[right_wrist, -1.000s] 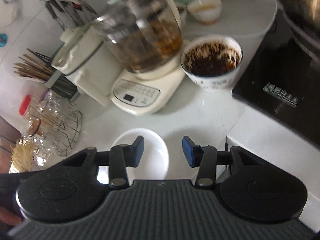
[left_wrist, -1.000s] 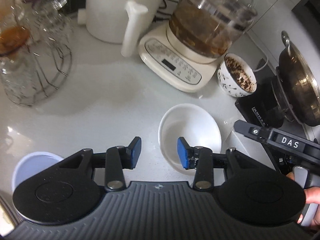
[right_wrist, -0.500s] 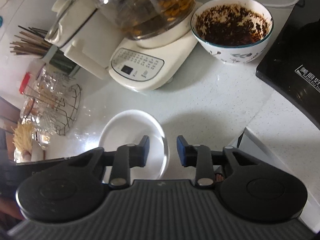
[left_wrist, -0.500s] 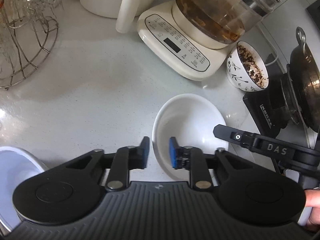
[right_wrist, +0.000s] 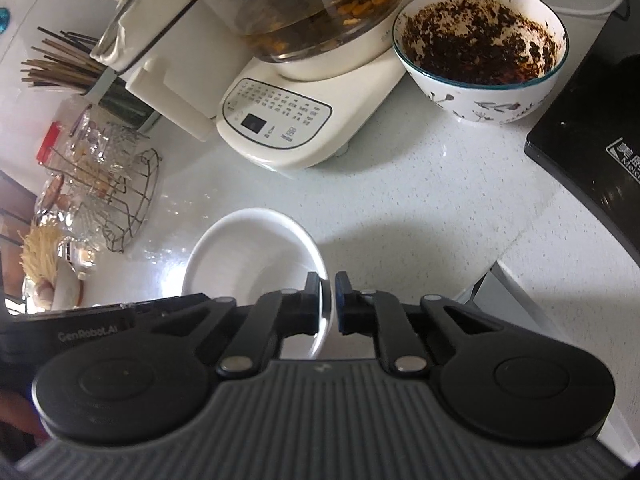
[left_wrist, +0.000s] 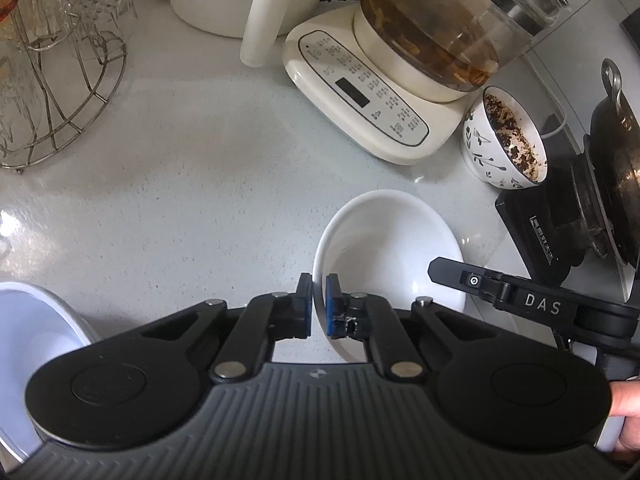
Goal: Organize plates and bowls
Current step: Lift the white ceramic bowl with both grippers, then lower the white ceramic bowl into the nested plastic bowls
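Observation:
A plain white bowl [left_wrist: 388,240] sits on the speckled white counter. My left gripper [left_wrist: 319,300] is closing tight on its left rim, which is pinched between the blue pads. In the right wrist view my right gripper [right_wrist: 328,300] is closing on the opposite rim of the same white bowl [right_wrist: 248,256], one pad inside and one outside. The right gripper's black body [left_wrist: 520,300] shows past the bowl's right side. A patterned bowl [right_wrist: 480,52] with dark residue stands beyond, by the kettle base.
A cream kettle base [left_wrist: 360,92] with a glass pot stands behind the bowl. A wire rack of glasses [left_wrist: 52,80] is at the left, a black cooker with a pot [left_wrist: 616,152] at the right. A pale bowl [left_wrist: 32,320] lies at the lower left.
Both grippers came down onto the white bowl and their jaws went from wide apart to closed on its opposite rims. The bowl has stayed in place.

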The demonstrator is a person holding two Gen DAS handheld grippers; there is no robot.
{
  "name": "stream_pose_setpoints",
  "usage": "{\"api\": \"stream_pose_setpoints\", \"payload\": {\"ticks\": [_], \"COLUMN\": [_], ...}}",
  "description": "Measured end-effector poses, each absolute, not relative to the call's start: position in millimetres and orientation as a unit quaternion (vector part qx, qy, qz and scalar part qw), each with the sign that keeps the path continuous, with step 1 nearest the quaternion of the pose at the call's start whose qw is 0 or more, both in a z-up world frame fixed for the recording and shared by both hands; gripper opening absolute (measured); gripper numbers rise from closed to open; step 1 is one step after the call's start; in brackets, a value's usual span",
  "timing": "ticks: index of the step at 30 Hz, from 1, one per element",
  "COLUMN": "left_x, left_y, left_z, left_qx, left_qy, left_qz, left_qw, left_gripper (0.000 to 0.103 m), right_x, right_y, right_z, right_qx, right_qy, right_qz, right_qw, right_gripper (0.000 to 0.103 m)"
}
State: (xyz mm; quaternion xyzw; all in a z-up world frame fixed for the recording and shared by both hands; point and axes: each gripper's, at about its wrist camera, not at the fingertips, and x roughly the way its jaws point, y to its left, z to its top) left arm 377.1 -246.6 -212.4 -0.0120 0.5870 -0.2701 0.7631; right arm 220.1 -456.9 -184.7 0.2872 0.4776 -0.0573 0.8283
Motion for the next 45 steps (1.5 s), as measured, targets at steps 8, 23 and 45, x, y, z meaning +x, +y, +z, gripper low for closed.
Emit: {"api": "stream_pose_setpoints", "payload": {"ticks": [8,23,45], "left_x": [376,368,326], "left_y": [-238,-208,-76], "left_z": [-206,-161,-96], "left_qx": [-0.019,-0.036,-0.118], "left_qy": [0.581,0.559,0.5], "left_qz": [-0.27,-0.285,-0.219], "left_qw": [0.768,0.778,0.829], "left_gripper": [0.006,0.006,0.006], "right_x": [221,201,220], "right_y": [-453,-429,-336], "right_z": [-180,-137,-86], "right_qx": [0.287,0.288,0.244], "right_qy": [0.47,0.426,0.411], "right_qz": [-0.047,-0.037,0.073], "right_qw": [0.834,0.857,0.876], "right_gripper": [0.009,0.009,0.01]}}
